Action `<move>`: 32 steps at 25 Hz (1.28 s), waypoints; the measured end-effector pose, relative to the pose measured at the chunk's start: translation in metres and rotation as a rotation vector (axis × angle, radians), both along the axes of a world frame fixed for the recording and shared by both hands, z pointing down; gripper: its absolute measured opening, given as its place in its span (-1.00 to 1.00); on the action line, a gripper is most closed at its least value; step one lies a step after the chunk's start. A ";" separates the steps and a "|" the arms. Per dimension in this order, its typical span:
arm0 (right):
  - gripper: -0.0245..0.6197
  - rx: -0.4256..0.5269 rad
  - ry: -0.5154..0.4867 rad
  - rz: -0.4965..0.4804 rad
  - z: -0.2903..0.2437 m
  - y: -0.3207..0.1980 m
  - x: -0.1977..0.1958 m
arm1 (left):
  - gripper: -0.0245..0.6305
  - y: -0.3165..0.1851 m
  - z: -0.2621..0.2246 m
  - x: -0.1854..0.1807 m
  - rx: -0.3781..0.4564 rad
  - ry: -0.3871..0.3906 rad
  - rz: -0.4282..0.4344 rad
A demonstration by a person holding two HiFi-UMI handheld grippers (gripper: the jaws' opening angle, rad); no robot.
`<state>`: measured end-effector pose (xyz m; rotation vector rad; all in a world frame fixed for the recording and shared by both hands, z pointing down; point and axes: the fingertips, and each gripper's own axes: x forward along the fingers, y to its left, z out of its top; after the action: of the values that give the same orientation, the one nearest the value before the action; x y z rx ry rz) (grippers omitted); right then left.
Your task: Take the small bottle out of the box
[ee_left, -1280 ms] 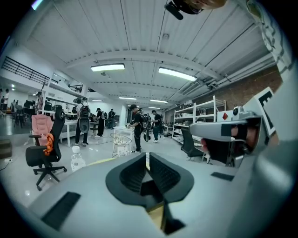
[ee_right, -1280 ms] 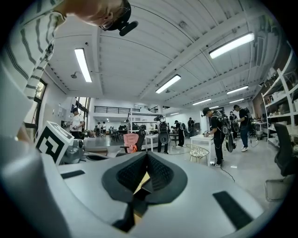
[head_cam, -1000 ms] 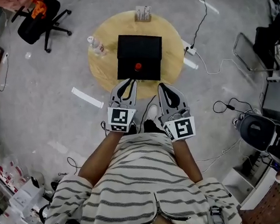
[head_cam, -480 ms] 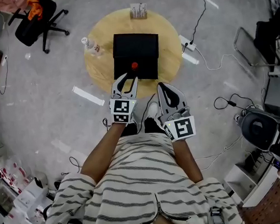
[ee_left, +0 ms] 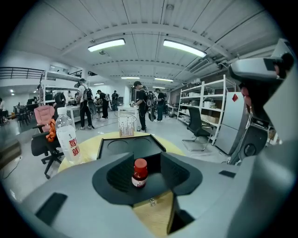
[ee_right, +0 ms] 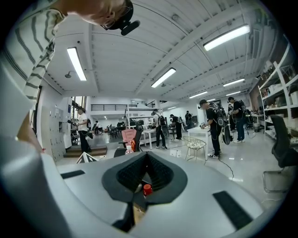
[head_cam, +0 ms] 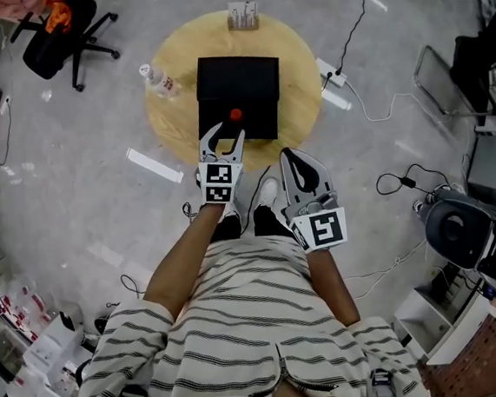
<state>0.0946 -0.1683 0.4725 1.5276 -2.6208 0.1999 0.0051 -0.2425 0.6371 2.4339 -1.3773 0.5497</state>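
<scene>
Left gripper view: left gripper (ee_left: 144,157) jaws just spread, empty; bottle (ee_left: 139,173) in box (ee_left: 130,145), label unreadable; right gripper (ee_right: 145,155) closed.

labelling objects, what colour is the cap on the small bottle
The cap is red; it shows best in the left gripper view.

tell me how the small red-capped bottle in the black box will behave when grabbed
Probably tippy: the small bottle stands upright, tall for its narrow base, in the box. Likely light and rigid, given its size. Its round body could roll if knocked over.
</scene>
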 end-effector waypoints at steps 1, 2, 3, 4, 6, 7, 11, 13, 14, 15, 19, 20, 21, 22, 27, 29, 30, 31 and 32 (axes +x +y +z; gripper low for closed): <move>-0.89 -0.002 0.002 0.000 0.001 0.000 0.001 | -0.40 -0.002 0.004 0.000 -0.002 -0.005 -0.002; -0.89 -0.004 0.003 0.000 0.002 0.000 0.001 | -0.39 -0.003 0.007 0.001 -0.005 -0.009 -0.003; -0.89 -0.006 0.005 0.000 0.003 0.000 0.001 | -0.38 -0.005 0.011 0.001 -0.008 -0.013 -0.005; -0.89 -0.009 0.007 0.001 0.004 0.000 0.001 | -0.38 -0.006 0.015 0.001 -0.012 -0.016 -0.008; -0.89 -0.013 0.010 0.002 0.005 0.000 0.002 | -0.37 -0.009 0.022 0.000 -0.022 -0.021 -0.016; -0.89 -0.016 0.011 0.003 0.006 0.000 0.002 | -0.37 -0.011 0.025 -0.001 -0.027 -0.021 -0.020; -0.89 -0.024 0.016 0.005 0.009 0.001 0.003 | -0.37 -0.016 0.036 0.002 -0.035 -0.026 -0.022; -0.89 -0.027 0.017 0.003 0.009 0.002 0.002 | -0.37 -0.020 0.041 0.001 -0.038 -0.039 -0.024; -0.89 -0.028 0.017 0.002 0.009 0.002 0.001 | -0.37 -0.022 0.044 0.001 -0.042 -0.043 -0.027; -0.89 -0.029 0.018 0.002 0.010 0.002 0.001 | -0.37 -0.023 0.047 0.001 -0.046 -0.045 -0.029; -0.89 -0.039 0.025 0.005 0.012 0.003 0.002 | -0.37 -0.029 0.055 0.005 -0.056 -0.045 -0.033; -0.89 -0.040 0.026 0.006 0.013 0.003 0.002 | -0.37 -0.031 0.057 0.006 -0.054 -0.047 -0.032; -0.89 -0.041 0.027 0.007 0.013 0.003 0.001 | -0.37 -0.032 0.060 0.007 -0.053 -0.051 -0.031; -0.89 -0.043 0.028 0.008 0.014 0.003 0.001 | -0.37 -0.034 0.063 0.008 -0.053 -0.054 -0.031; -0.89 -0.052 0.034 0.019 0.016 0.004 0.004 | -0.38 -0.040 0.073 0.008 -0.067 -0.064 -0.045; -0.89 -0.052 0.037 0.022 0.016 0.003 0.005 | -0.39 -0.042 0.075 0.008 -0.072 -0.058 -0.047; -0.89 -0.053 0.040 0.023 0.016 0.003 0.005 | -0.40 -0.043 0.075 0.008 -0.072 -0.058 -0.046; -0.89 -0.053 0.042 0.024 0.017 0.004 0.006 | -0.41 -0.043 0.076 0.008 -0.072 -0.060 -0.045; -0.89 -0.055 0.043 0.024 0.017 0.004 0.006 | -0.41 -0.043 0.077 0.008 -0.072 -0.062 -0.045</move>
<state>0.1005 -0.1638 0.4897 1.5297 -2.5434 0.2359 0.0135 -0.2852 0.7142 2.3414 -1.4078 0.6576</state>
